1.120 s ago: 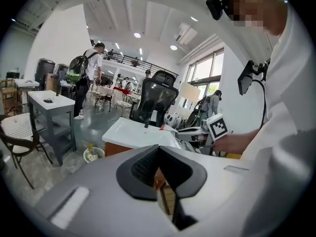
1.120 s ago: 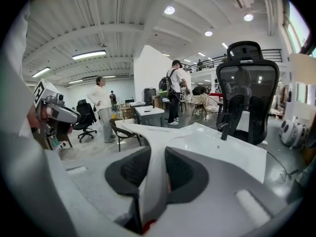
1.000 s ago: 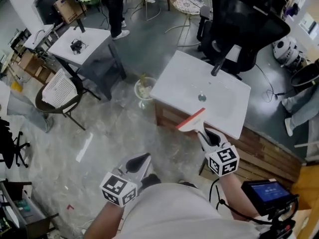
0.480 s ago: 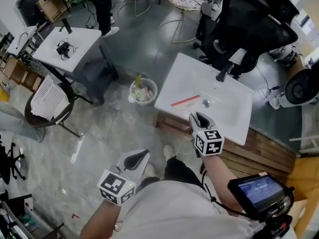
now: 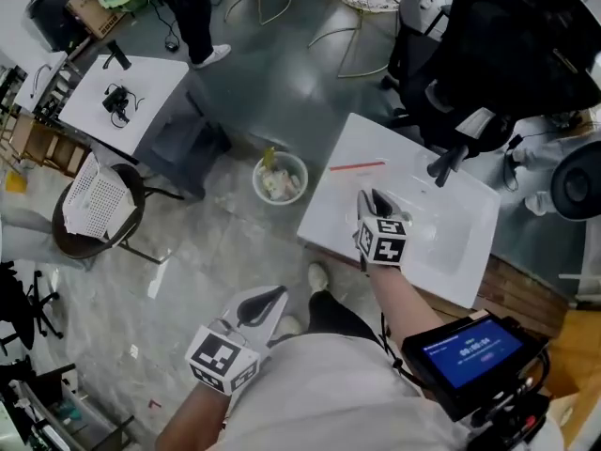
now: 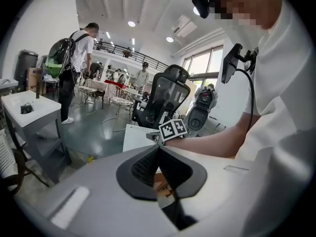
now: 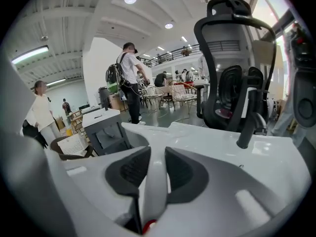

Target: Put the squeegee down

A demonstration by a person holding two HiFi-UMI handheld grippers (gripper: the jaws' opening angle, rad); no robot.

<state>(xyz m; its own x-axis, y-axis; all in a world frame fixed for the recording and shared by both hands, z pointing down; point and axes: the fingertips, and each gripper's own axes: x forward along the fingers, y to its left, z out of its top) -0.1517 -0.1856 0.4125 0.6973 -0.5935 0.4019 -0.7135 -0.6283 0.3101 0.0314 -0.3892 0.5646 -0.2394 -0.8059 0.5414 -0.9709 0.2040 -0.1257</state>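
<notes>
Our left gripper hangs low by our body, jaws pressed together on nothing, since this job seems to need one hand. Further right, the squeegee reaches its red blade over the white sink top, its handle clamped in our right gripper, ready, we judge, for setting down.

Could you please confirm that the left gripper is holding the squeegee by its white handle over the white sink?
Not quite: it is the right gripper that holds the squeegee by its white handle over the white sink. The right gripper view shows the handle clamped between its jaws. The left gripper is shut on nothing.
</notes>
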